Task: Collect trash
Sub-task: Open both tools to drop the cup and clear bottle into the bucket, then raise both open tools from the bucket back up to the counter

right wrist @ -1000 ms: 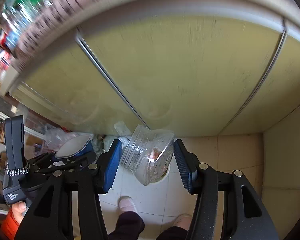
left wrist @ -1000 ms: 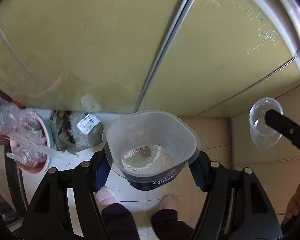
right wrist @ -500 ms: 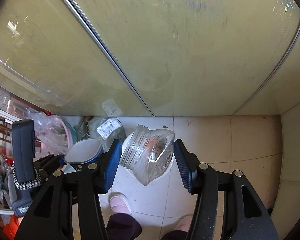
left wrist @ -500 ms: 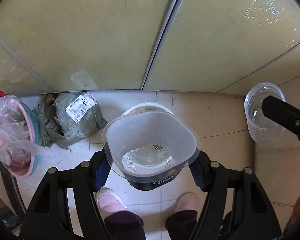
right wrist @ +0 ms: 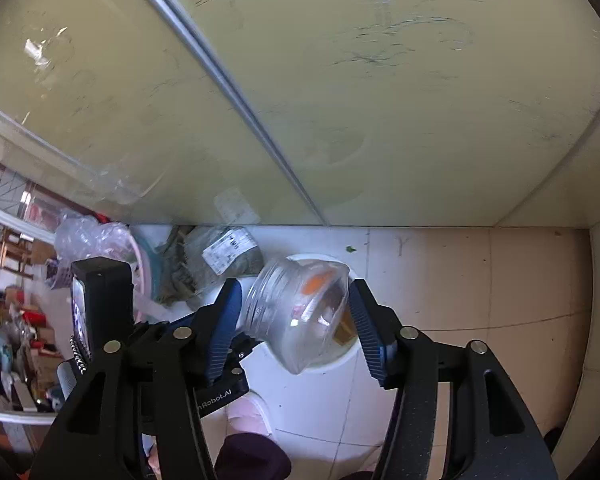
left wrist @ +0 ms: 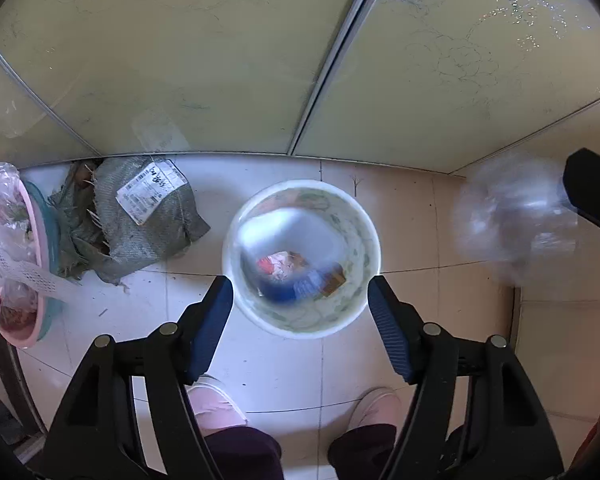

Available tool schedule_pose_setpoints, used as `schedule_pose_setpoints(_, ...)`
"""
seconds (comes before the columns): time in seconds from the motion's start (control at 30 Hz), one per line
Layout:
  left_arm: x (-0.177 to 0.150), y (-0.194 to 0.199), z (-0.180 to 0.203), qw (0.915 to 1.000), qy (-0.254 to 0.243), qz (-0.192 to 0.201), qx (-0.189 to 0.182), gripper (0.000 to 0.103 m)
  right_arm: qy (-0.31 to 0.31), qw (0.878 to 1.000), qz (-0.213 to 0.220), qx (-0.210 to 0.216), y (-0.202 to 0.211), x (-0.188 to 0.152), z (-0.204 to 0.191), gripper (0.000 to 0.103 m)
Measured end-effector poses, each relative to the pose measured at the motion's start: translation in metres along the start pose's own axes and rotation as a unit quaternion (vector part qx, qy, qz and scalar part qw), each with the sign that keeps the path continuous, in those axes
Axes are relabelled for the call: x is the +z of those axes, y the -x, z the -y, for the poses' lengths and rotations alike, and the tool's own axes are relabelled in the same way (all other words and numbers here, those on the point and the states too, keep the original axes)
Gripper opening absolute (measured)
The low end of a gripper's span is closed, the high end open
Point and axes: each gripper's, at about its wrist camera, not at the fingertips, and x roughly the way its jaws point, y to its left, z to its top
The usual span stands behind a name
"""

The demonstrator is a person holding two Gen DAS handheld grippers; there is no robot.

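A white bin (left wrist: 364, 216) stands on the tiled floor right under my left gripper (left wrist: 300, 286). Its jaws are opening and nothing is between them. A translucent plastic tub (left wrist: 288, 236) with a blue band shows as a blur inside the bin, on top of wrappers. My right gripper (right wrist: 296, 286) hangs over the same bin (right wrist: 352, 364), jaws opening. A clear plastic jar (right wrist: 300, 316) sits tilted between its pads, with a gap on its left side. In the left wrist view that jar (left wrist: 512, 220) is a blur beside a right finger (left wrist: 592, 192).
A grey sack with a white label (left wrist: 140, 216) lies left of the bin. A pink basin stuffed with plastic bags (left wrist: 12, 248) is further left. Frosted sliding doors (left wrist: 220, 60) close off the back. The person's pink slippers (left wrist: 216, 404) stand just below the bin.
Both grippers came down toward the floor and the bin came into view. The left gripper let go of the tub, which dropped into the bin. The right jaws widened around the jar.
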Motion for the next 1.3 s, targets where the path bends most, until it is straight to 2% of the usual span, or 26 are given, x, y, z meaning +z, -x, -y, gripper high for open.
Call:
schedule_pose_setpoints(0.33, 0.006, 0.04, -0.008, 0.9998, 0.01, 0.017, 0.009, 0.072, 0.012, 1.0, -0.006, -0.012, 0.013, 0.003, -0.006, 0.061)
schedule_pose_setpoints(0.47, 0.012, 0.072, -0.006, 0.9996, 0.005, 0.024, 0.014, 0.072, 0.009, 1.0, -0.009, -0.019, 0.026, 0.009, -0.012, 0.061)
schedule_pose_setpoints(0.57, 0.018, 0.102, -0.003, 0.9993, 0.001, 0.032, 0.016, 0.072, 0.008, 1.0, -0.005, -0.022, 0.051, 0.017, -0.02, 0.061)
schedule_pose_setpoints(0.77, 0.039, 0.196, 0.011, 0.9979, -0.004, 0.063, 0.015, 0.072, 0.003, 0.999, 0.01, -0.03, 0.119, 0.038, -0.038, 0.061)
schedule_pose_setpoints(1.03, 0.069, 0.335, 0.036, 0.9923, -0.018, 0.122, 0.001, 0.072, -0.006, 0.997, 0.06, -0.041, 0.243, 0.069, -0.073, 0.061)
schedule_pose_setpoints(1.17, 0.081, 0.412, 0.046, 0.9853, -0.037, 0.166, -0.004, 0.072, 0.001, 0.993, 0.105, -0.049, 0.307, 0.083, -0.097, 0.061)
schedule_pose_setpoints(1.3, 0.091, 0.49, 0.053, 0.9733, -0.063, 0.22, -0.008, 0.072, 0.007, 0.985, 0.167, -0.051, 0.374, 0.092, -0.126, 0.061)
